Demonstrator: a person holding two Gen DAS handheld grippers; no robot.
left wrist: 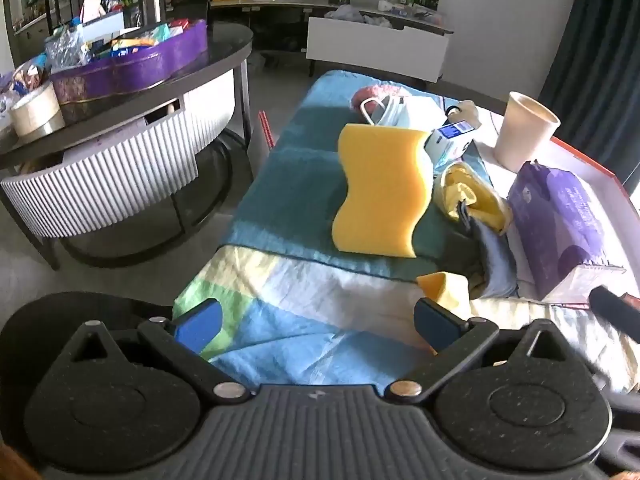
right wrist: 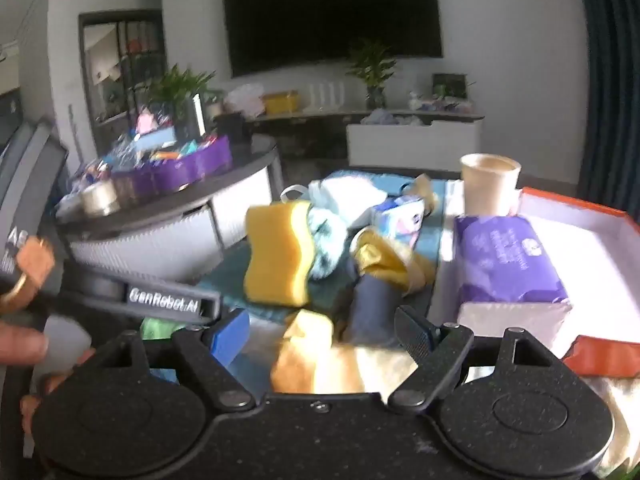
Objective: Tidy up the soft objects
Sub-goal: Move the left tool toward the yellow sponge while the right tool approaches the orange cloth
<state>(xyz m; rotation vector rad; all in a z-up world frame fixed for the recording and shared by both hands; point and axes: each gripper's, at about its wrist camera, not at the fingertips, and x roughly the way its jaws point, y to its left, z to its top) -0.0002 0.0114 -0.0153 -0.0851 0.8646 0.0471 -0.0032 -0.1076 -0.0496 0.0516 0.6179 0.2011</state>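
1. We judge this the approach step: the left tool (left wrist: 316,322) and right tool (right wrist: 322,330) both stand with jaws spread wide and nothing between them, so nothing is gripped yet.
2. Ahead of the left tool, the yellow sponge (left wrist: 380,192) lies flat on the teal towel (left wrist: 288,184), apart from the jaws.
3. Next, we would reach forward and straddle the sponge before closing.
4. Ahead and to the right, the orange-rimmed box (left wrist: 592,160) holds a purple tissue pack (left wrist: 560,216) and a paper cup (left wrist: 524,132).
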